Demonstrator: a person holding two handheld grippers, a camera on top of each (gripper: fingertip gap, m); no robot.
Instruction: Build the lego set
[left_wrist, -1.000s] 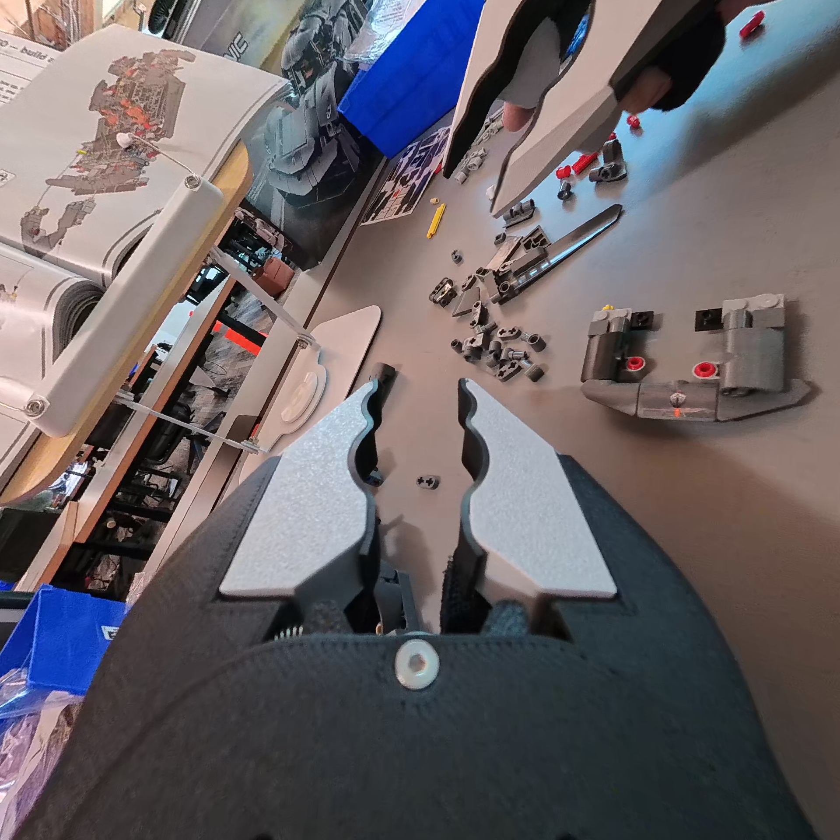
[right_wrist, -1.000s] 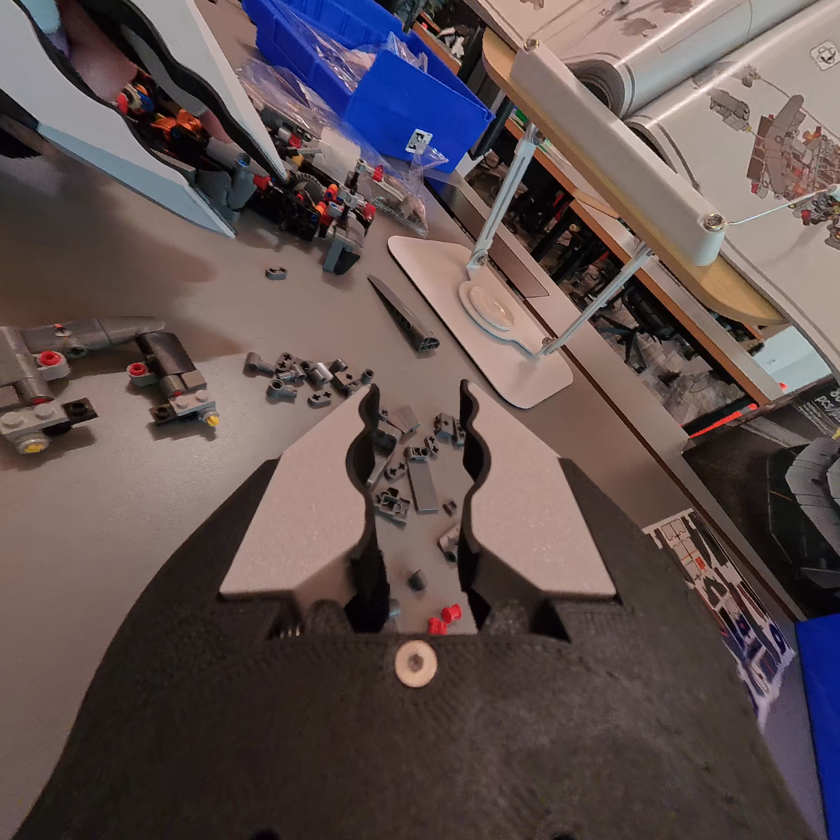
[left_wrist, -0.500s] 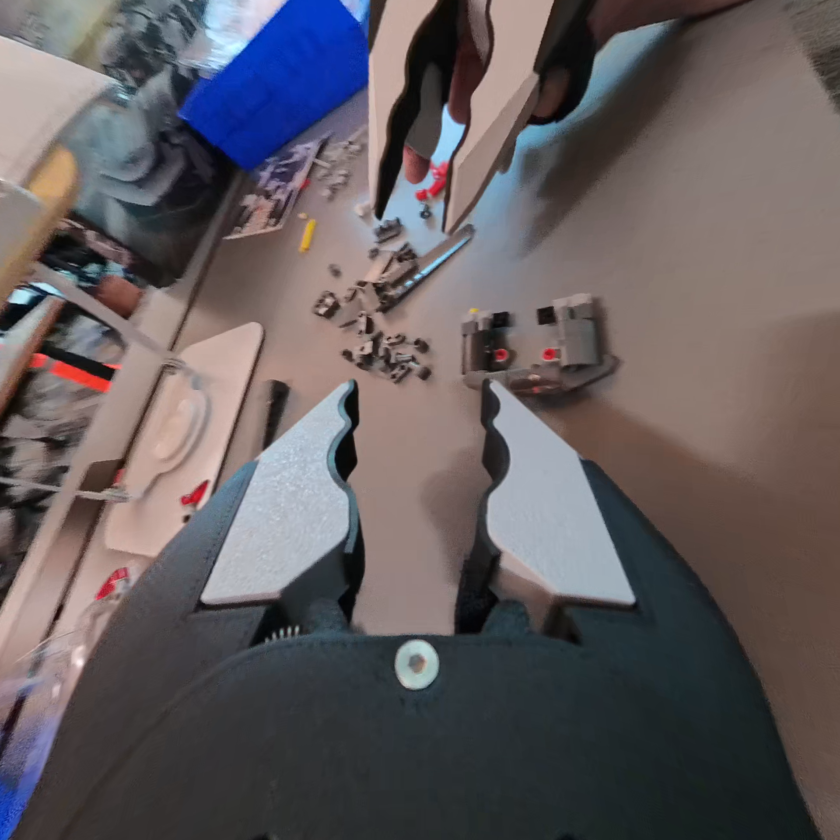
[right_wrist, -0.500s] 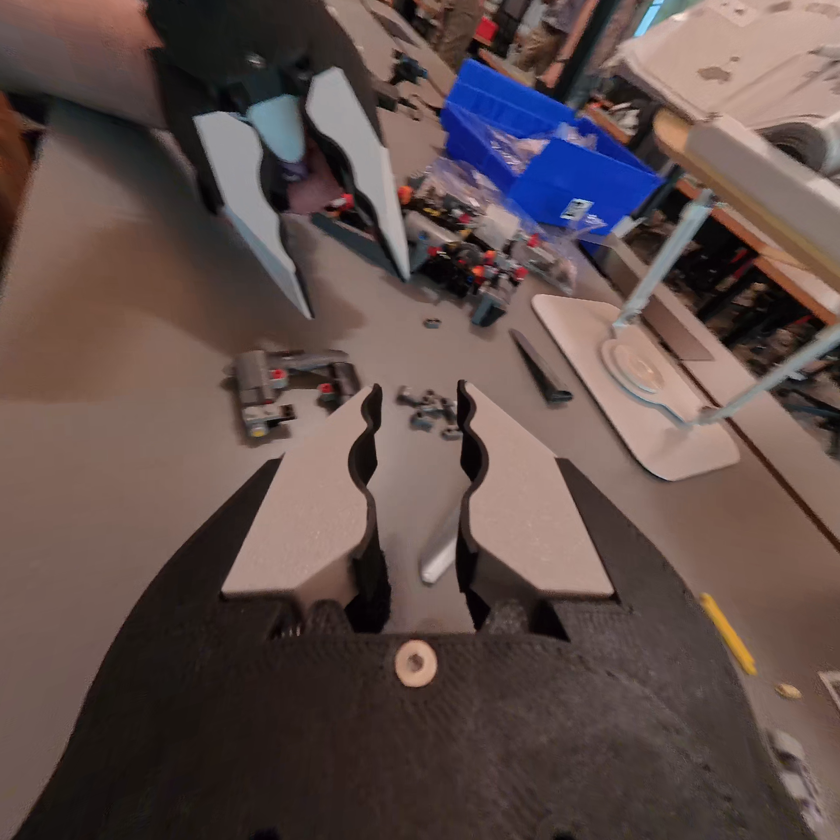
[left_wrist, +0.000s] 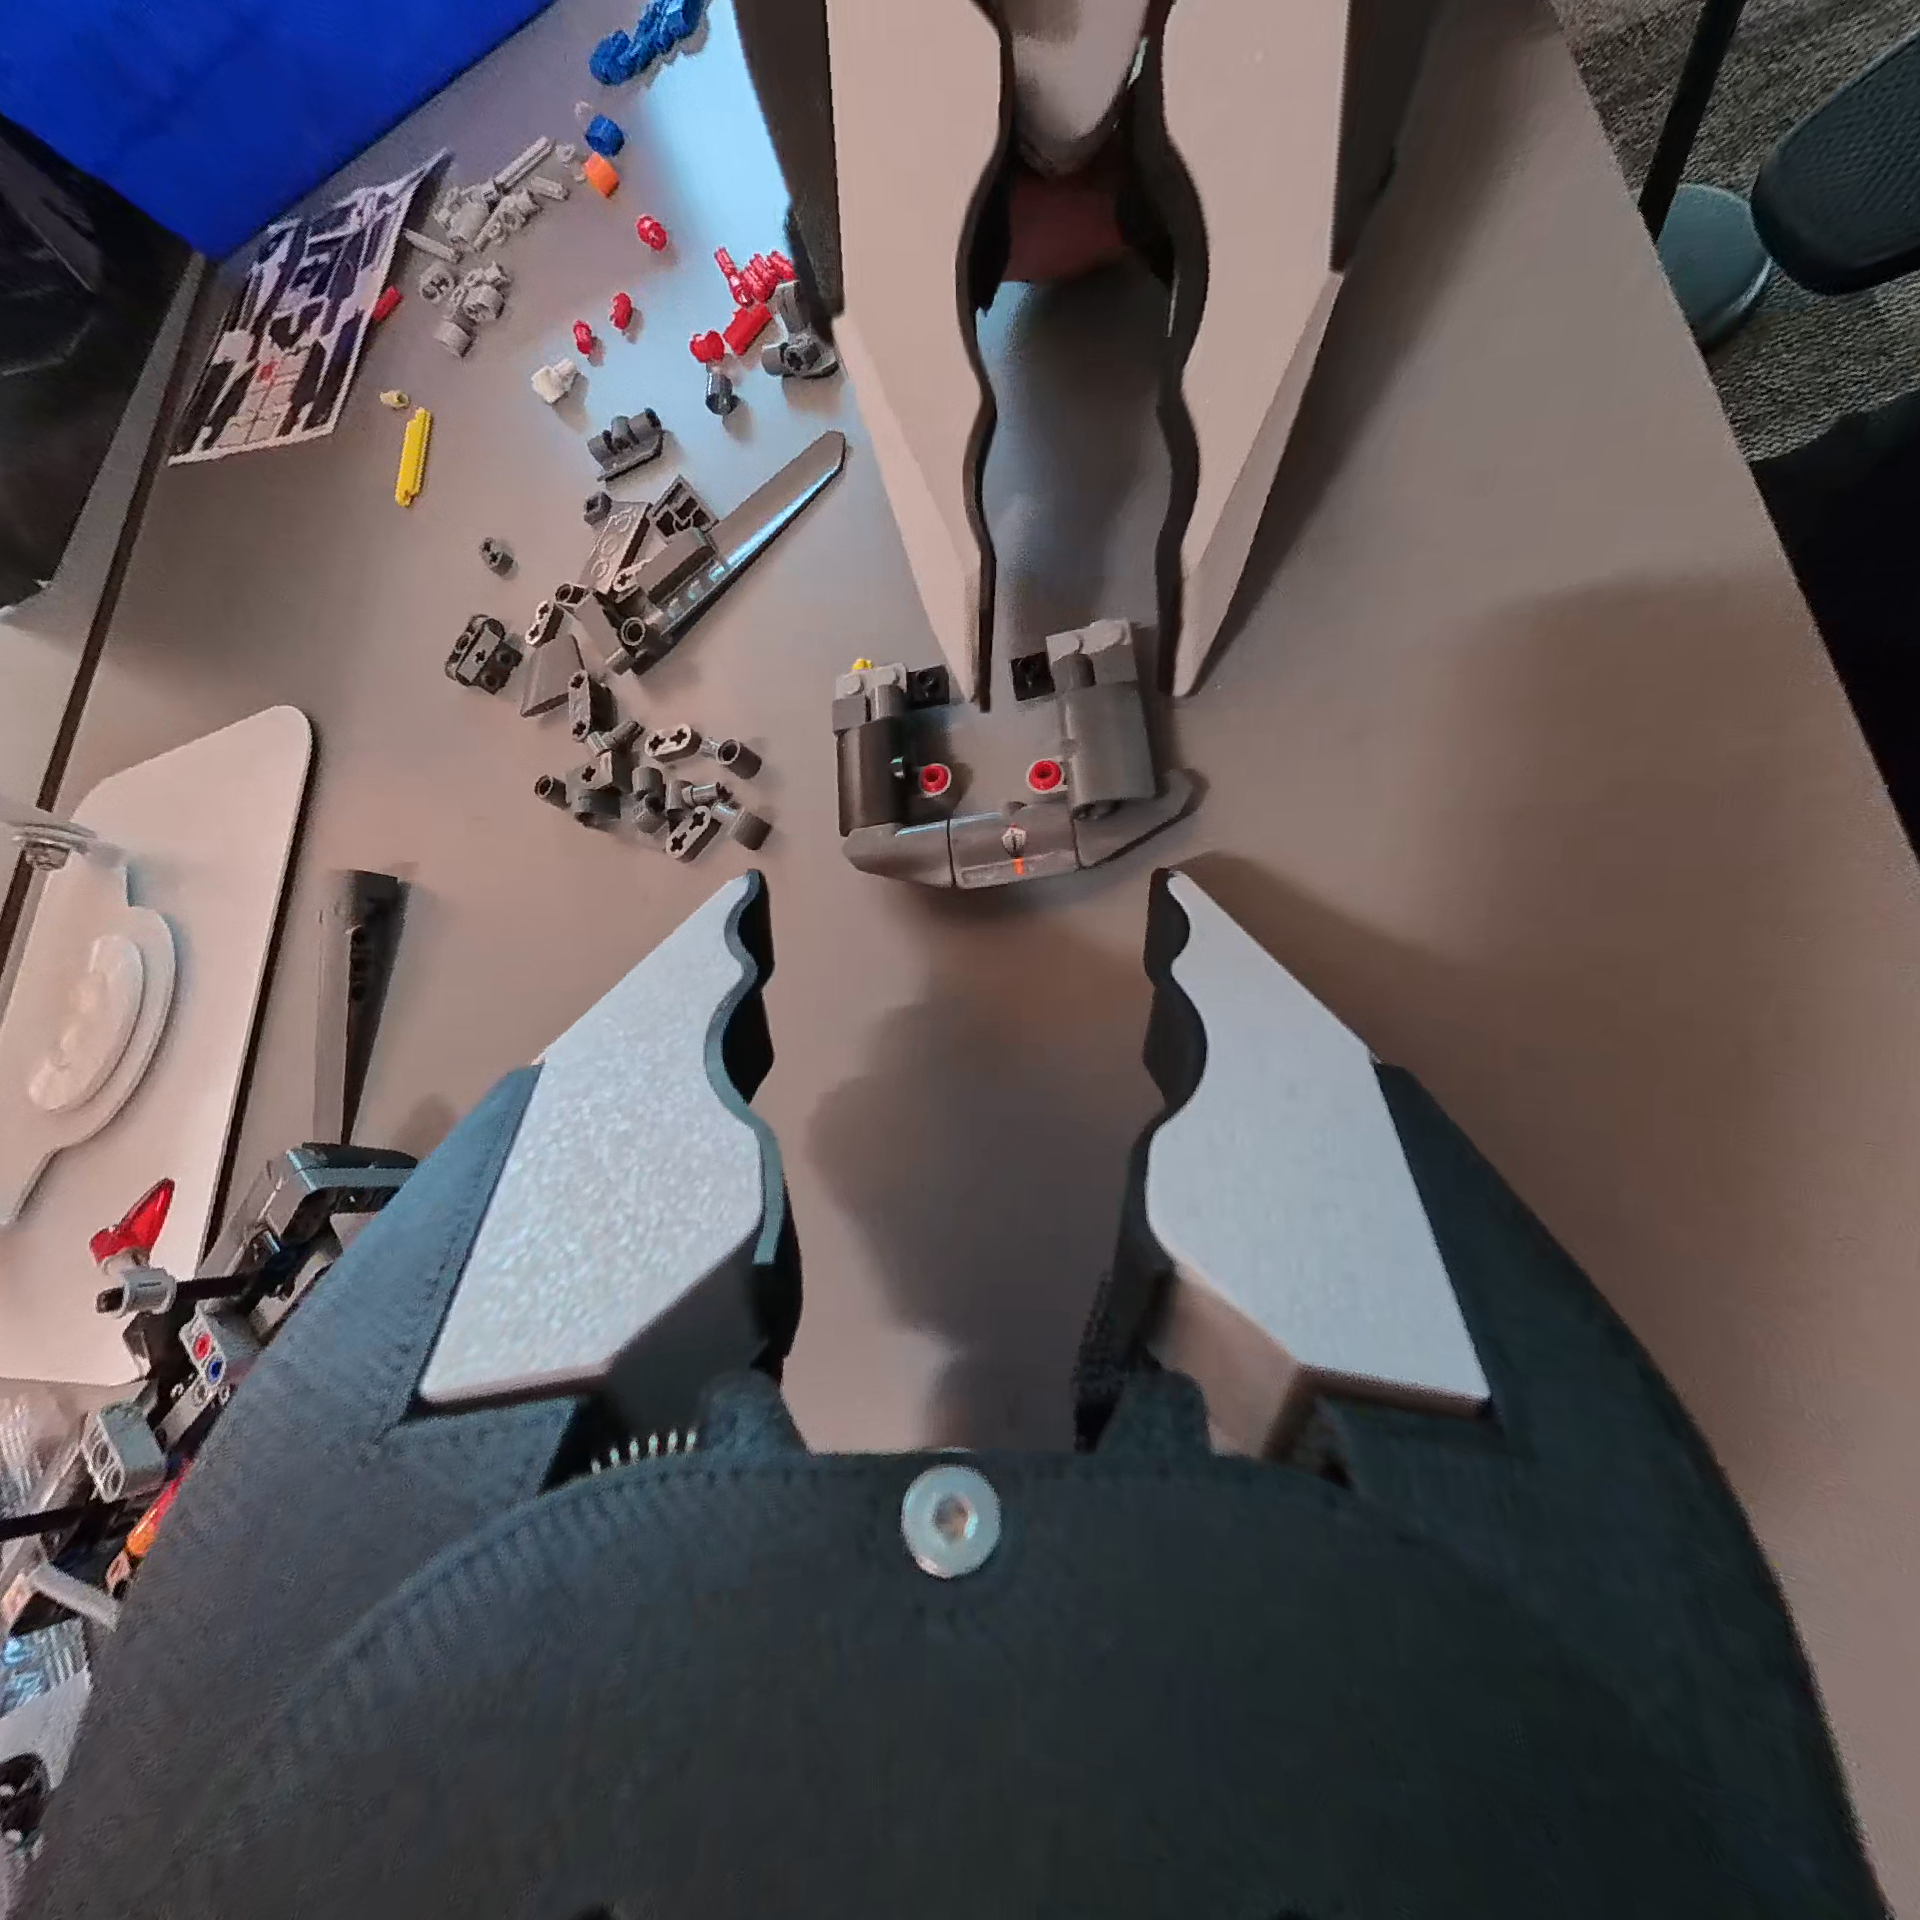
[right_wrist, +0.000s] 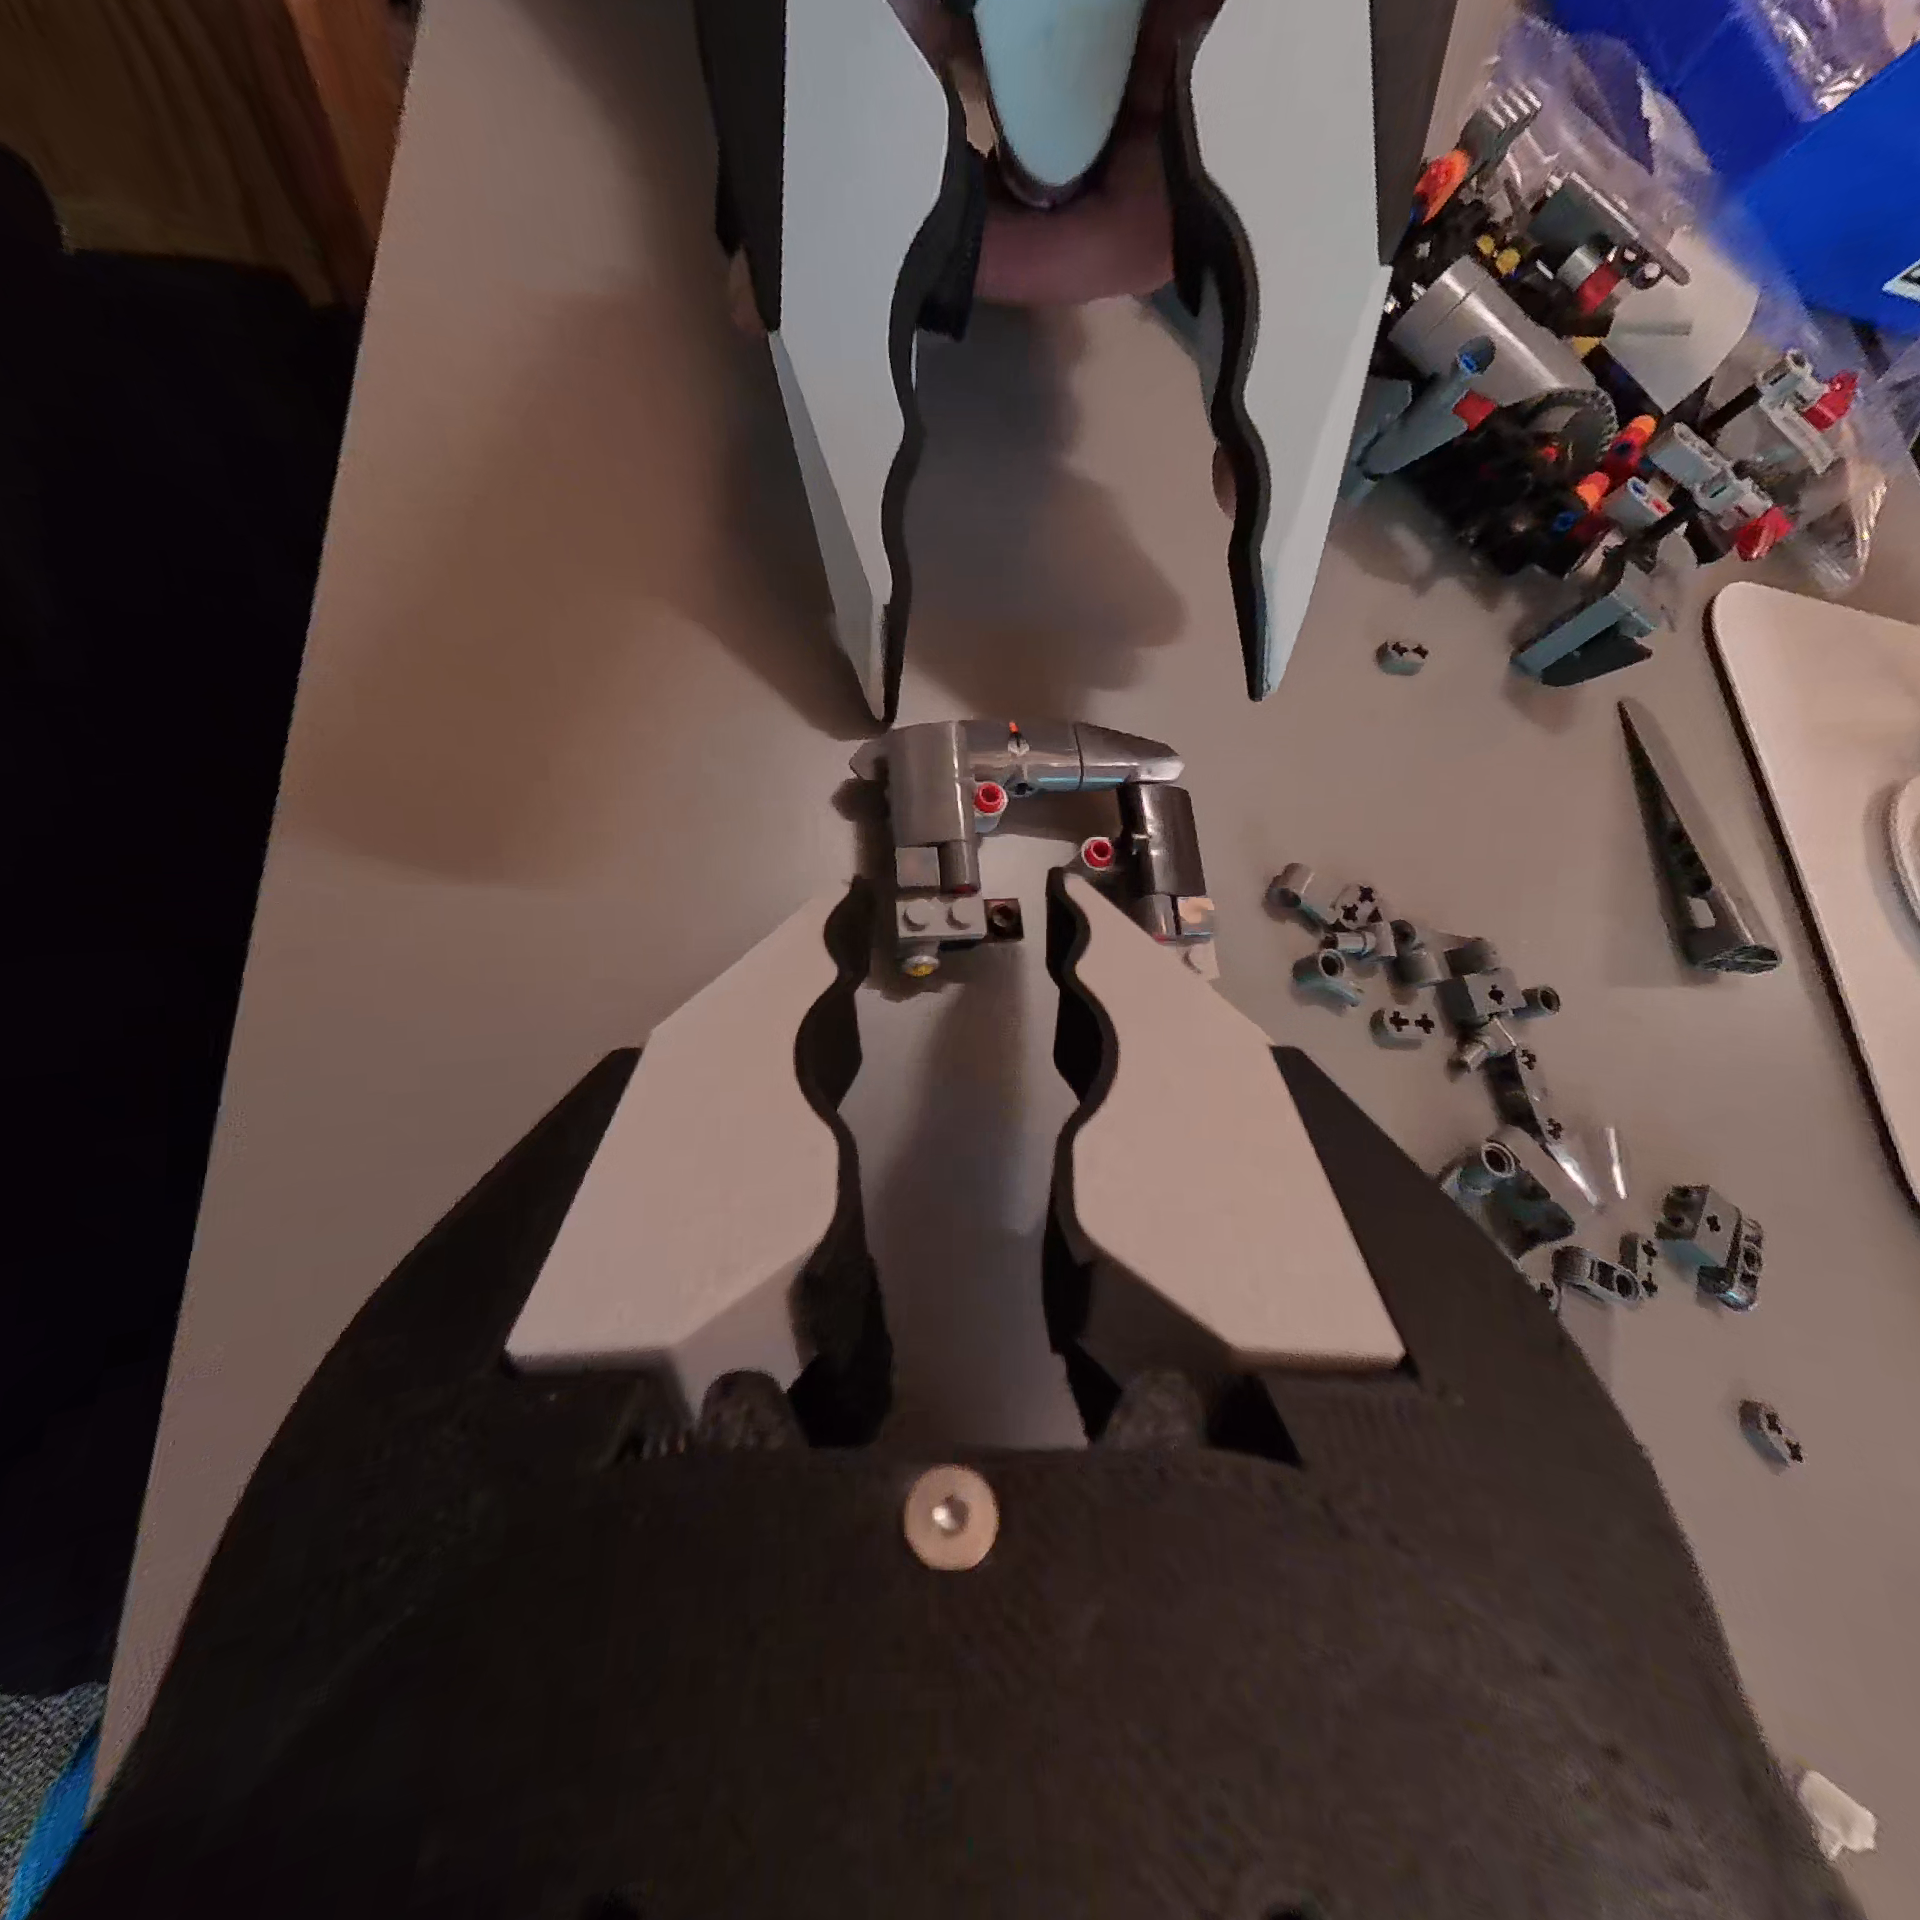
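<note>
Both claws are facing each other across the grey brick assembly (left_wrist: 1003, 774), the left gripper (left_wrist: 956, 899) spreading wider than a moment ago just short of it, the right gripper (right_wrist: 951, 899) sitting part-spread around one prong, gripping nothing.

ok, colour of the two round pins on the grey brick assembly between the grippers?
Red pins on the grey assembly; clearest in the left wrist view.

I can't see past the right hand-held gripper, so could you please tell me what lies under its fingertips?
One leg of the grey brick assembly lies between its open fingers; the right finger covers part of the other leg.
</note>
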